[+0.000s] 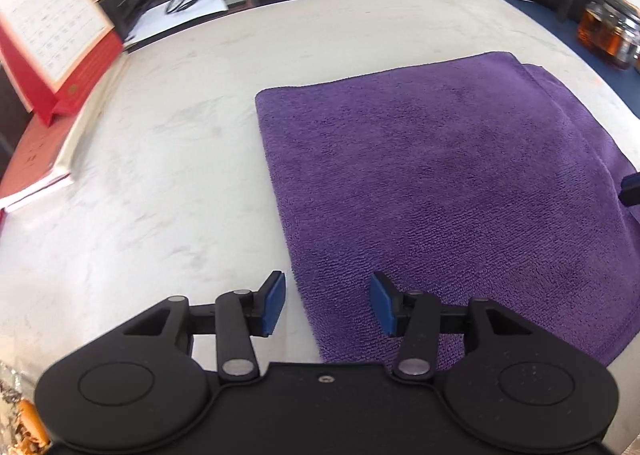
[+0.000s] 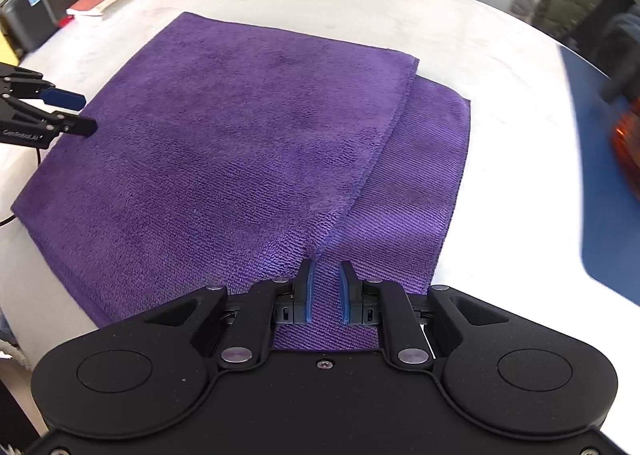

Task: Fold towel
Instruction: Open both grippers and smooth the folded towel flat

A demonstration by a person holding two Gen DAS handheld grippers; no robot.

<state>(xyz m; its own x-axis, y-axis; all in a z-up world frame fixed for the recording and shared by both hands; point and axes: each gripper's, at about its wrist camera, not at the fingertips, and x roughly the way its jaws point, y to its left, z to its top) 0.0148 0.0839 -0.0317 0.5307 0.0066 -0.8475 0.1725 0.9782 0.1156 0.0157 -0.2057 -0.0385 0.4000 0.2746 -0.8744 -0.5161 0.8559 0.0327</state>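
Two layers of the folded purple terry towel (image 2: 224, 143) lie mid-table; our left gripper (image 1: 328, 303) gapes wide over its near-left edge, our right gripper (image 2: 325, 291) stands narrowly parted, empty, its near hem hidden.

I see a white, marbled table (image 1: 168, 159) with a rounded far edge. A purple towel (image 1: 440, 183) lies flat on it, folded over, the upper layer offset from the lower along the right side. At the left edge rests a red-covered book (image 1: 44, 159). A blue mat (image 2: 600, 191) lies at the table's right side.
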